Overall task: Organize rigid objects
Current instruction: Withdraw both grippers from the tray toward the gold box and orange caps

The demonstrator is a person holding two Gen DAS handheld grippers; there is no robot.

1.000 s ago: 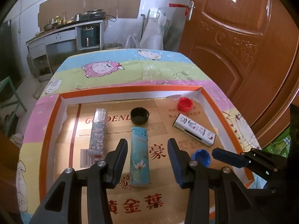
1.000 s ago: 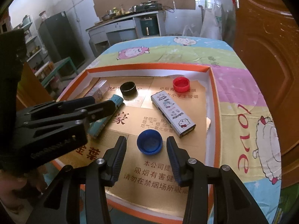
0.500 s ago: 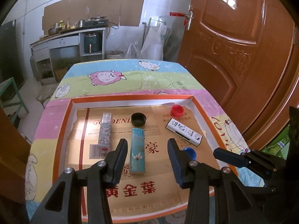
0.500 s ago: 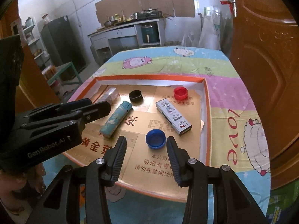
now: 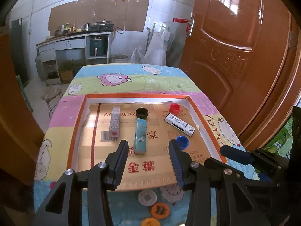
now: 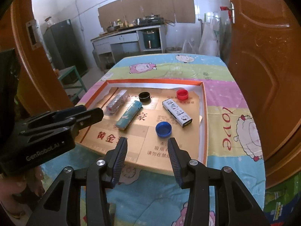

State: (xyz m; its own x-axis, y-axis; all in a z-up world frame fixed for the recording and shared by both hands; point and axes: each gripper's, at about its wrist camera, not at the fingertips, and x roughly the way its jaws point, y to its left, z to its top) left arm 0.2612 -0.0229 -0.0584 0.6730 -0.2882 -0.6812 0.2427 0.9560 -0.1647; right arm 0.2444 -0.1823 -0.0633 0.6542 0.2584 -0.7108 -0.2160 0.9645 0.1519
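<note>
1. Six small hard things are lying apart in a flat tray (image 5: 76,130) with an orange rim, on a table with a sheep-print cloth (image 5: 163,83).
2. The three long ones are a teal lighter (image 5: 140,136) in the middle, a clear glittery lighter (image 5: 115,121) to its left, and a white cartoon-print lighter (image 5: 179,124) to its right.
3. The three round ones are a black bottle cap (image 5: 142,112) and a red bottle cap (image 5: 175,107) at the far side, and a blue bottle cap (image 6: 163,129) at the near side.
4. They all look light and stiff, so they should not bend or squash. The smooth plastic may be slippery.
5. I think the best place to pinch a lighter is across its narrow sides, near the middle. A cap is best pinched across its round rim.
6. The left gripper (image 5: 147,162) is hanging above the near edge of the tray. Its jaws are standing partly apart, holding and touching nothing.
7. The right gripper (image 6: 147,160) is hanging the same way, jaws partly apart and empty, with the blue bottle cap just ahead of it.
</note>
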